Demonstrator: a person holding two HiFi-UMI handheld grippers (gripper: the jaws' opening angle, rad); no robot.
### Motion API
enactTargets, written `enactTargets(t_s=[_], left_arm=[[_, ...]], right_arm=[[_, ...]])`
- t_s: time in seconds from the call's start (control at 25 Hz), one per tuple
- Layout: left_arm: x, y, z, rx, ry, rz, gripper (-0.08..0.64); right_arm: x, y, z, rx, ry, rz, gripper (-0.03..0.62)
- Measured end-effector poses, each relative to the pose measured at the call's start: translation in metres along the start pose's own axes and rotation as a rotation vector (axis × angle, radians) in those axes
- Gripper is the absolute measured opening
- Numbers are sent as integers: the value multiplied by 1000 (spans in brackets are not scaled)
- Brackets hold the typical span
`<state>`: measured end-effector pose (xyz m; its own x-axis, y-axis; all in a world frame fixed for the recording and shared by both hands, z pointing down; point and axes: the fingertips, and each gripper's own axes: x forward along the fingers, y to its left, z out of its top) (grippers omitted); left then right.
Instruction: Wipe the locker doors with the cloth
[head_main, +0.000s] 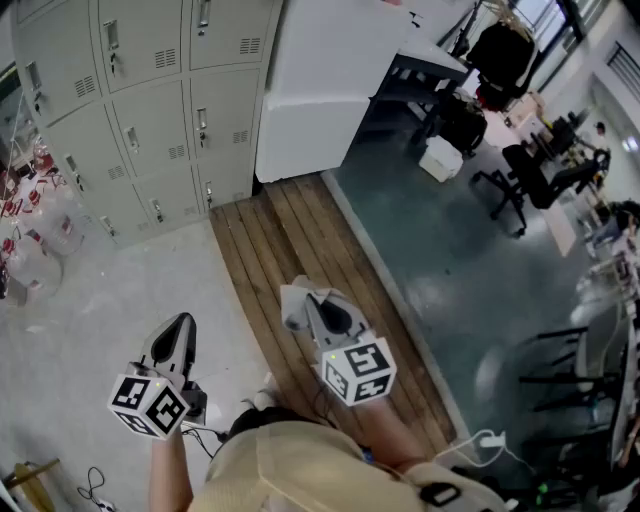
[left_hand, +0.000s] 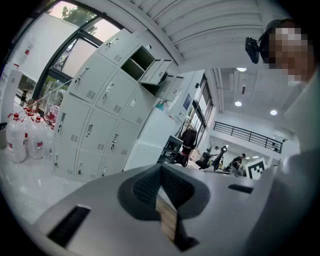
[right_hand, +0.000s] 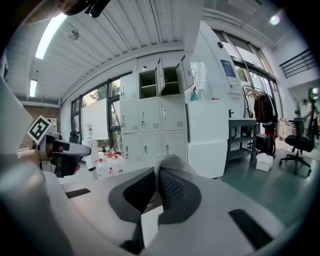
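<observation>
The grey lockers (head_main: 150, 110) stand ahead at the upper left of the head view, some way from both grippers. The right gripper view shows the lockers (right_hand: 150, 120) with two top doors (right_hand: 161, 80) hanging open. My right gripper (head_main: 308, 300) is shut on a pale knitted cloth (head_main: 296, 303), which bunches out past the jaw tips (right_hand: 170, 162). It hovers over the wooden floor strip. My left gripper (head_main: 180, 325) is held lower left over the grey floor, its jaws shut with nothing between them (left_hand: 160, 172).
A tall white cabinet (head_main: 325, 80) adjoins the lockers on the right. Several water bottles (head_main: 40, 240) crowd the floor to their left. A wooden plank strip (head_main: 290, 240) leads to the lockers. Office chairs (head_main: 530, 175) and desks stand far right. A cable (head_main: 480, 442) lies near my feet.
</observation>
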<state>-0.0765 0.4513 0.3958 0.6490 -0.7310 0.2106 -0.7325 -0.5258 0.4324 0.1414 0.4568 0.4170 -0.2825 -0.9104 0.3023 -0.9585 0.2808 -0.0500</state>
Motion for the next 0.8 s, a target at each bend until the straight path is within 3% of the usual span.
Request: enactTargets(t_s=[0.16,0.44,0.8], left_arm=[[10,3,-4,76,4,31,-6],[24,8,-5,92,-21,50,-6],[57,55,15,204,-18,170,-6]], right_arm=[[8,-10,2,2,-19,14,5],[29,-20,1,8,-28,30,5],[85,-27,5,0,-6,47,5]])
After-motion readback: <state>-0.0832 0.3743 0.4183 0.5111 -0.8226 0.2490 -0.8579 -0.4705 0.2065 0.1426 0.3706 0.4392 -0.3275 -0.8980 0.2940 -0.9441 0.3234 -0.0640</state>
